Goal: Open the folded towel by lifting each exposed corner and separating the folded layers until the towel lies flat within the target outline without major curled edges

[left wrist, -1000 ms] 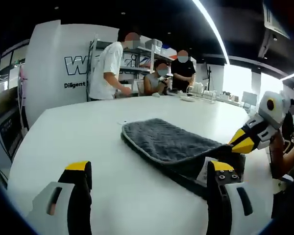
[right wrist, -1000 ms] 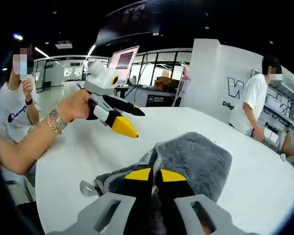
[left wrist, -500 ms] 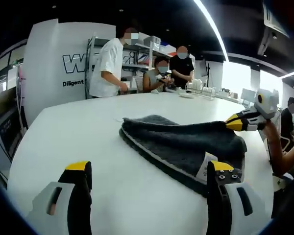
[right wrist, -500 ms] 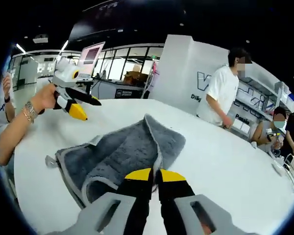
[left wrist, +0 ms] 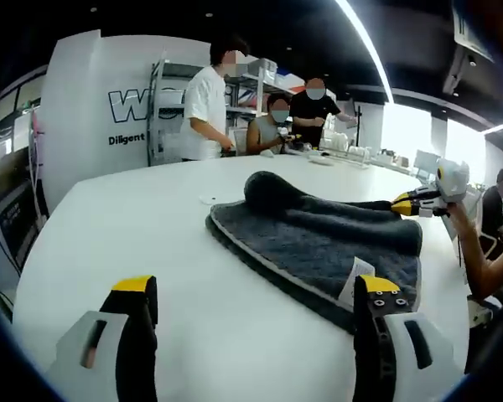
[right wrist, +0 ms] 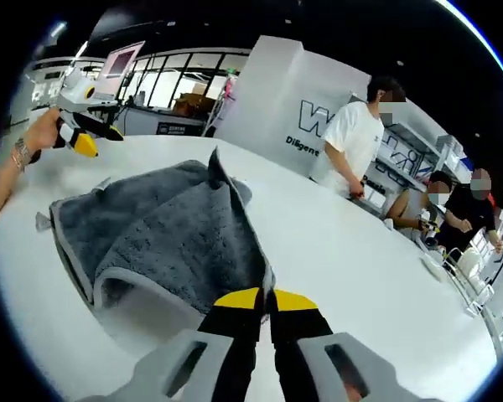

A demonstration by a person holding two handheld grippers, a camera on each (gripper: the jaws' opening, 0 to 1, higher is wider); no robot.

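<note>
In my left gripper view, my left gripper [left wrist: 256, 306] has its two jaws spread wide apart with nothing between them. It hangs over the white table [left wrist: 134, 226]. Just past it lies the gray towel [left wrist: 318, 243], spread on the table with a pale edge running along its near side. A small white tag [left wrist: 355, 280] sits on the towel right beside my right-side jaw. The far part of the towel is pulled up into a round hump. At the right, my right gripper [left wrist: 400, 206] holds the far edge of the towel, with my hand behind it.

In my right gripper view, my left gripper [right wrist: 85, 144] is small at the far left, held in my hand [right wrist: 35, 138]. The towel [right wrist: 142, 226] lies in the middle, with one layer lifted into a ridge that runs down to my right gripper [right wrist: 264, 295]. Its yellow-tipped jaws are pressed together, pinching the towel's edge. Farther right, people [right wrist: 352, 138] stand by shelves behind the table [right wrist: 360, 276].
</note>
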